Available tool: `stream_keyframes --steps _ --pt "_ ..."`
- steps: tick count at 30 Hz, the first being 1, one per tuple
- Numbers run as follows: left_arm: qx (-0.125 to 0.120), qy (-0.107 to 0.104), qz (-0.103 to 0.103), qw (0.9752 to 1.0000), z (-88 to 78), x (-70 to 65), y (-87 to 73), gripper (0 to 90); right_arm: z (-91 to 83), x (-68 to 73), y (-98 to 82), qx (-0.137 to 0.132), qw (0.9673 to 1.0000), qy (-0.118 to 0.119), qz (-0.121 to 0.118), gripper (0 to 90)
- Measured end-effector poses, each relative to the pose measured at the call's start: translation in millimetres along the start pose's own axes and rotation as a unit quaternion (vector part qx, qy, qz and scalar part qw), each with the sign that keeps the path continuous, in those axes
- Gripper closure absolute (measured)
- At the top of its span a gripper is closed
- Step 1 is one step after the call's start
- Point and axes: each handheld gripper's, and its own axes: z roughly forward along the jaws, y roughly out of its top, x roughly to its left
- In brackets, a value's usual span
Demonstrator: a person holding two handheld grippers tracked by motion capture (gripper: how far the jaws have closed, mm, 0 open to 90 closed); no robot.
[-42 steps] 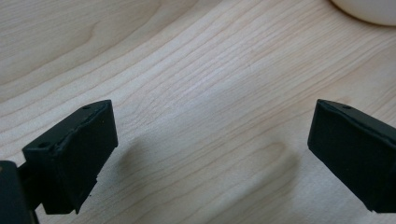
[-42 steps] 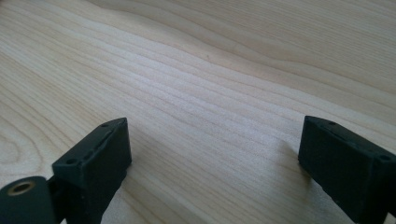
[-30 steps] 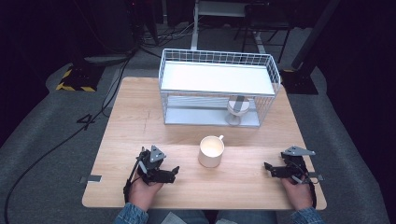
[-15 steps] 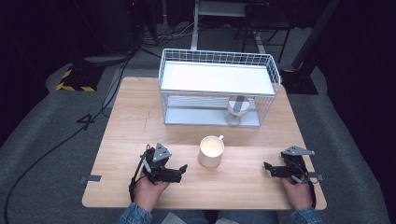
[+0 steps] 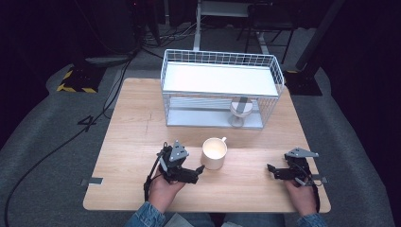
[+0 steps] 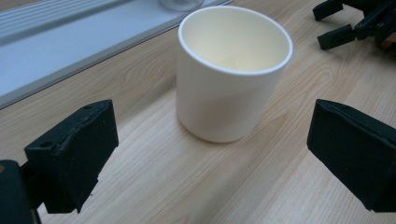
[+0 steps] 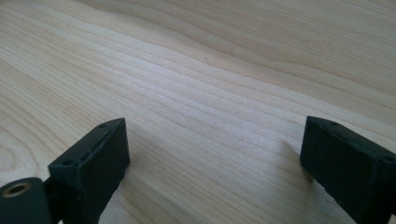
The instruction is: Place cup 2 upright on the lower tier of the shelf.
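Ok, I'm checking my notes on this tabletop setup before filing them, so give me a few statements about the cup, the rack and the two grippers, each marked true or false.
1. The white cup stands upright on the wooden table. True.
2. The left gripper is clamped on the cup. False: its jaws stand open, with the cup ahead of them and untouched.
3. The right gripper holds nothing. True: in the right gripper view only bare table lies between its open jaws.
4. The cup is full of dark liquid. False: its inside looks pale and empty.
5. A second cup with a dark band sits on the lower level of the white wire rack. True.
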Motion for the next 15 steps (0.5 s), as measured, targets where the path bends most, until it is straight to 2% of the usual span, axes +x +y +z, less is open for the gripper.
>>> stream_keyframes --steps 2,4,9,13,15 --pt "-0.006 0.001 -0.006 1.0000 6.4 -3.0 4.8 1.1 0.0 0.0 0.0 0.000 1.0000 0.000 0.000 8.5" --pt "-0.005 0.004 -0.004 1.0000 8.4 -4.4 6.8 0.1 0.1 0.0 0.0 0.000 1.0000 0.001 0.000 8.5" --pt "-0.019 -0.006 -0.007 0.9998 21.4 -9.6 10.8 0.1 0.0 -0.1 0.0 0.000 1.0000 0.001 0.000 8.5" --pt "-0.021 -0.005 -0.009 0.9997 27.0 -8.9 11.3 0.1 0.1 0.0 0.0 0.000 1.0000 0.001 0.000 8.5" --pt "-0.029 -0.004 -0.018 0.9994 31.8 -7.7 11.4 0.1 0.1 -0.1 0.0 0.000 1.0000 0.001 0.000 8.4"
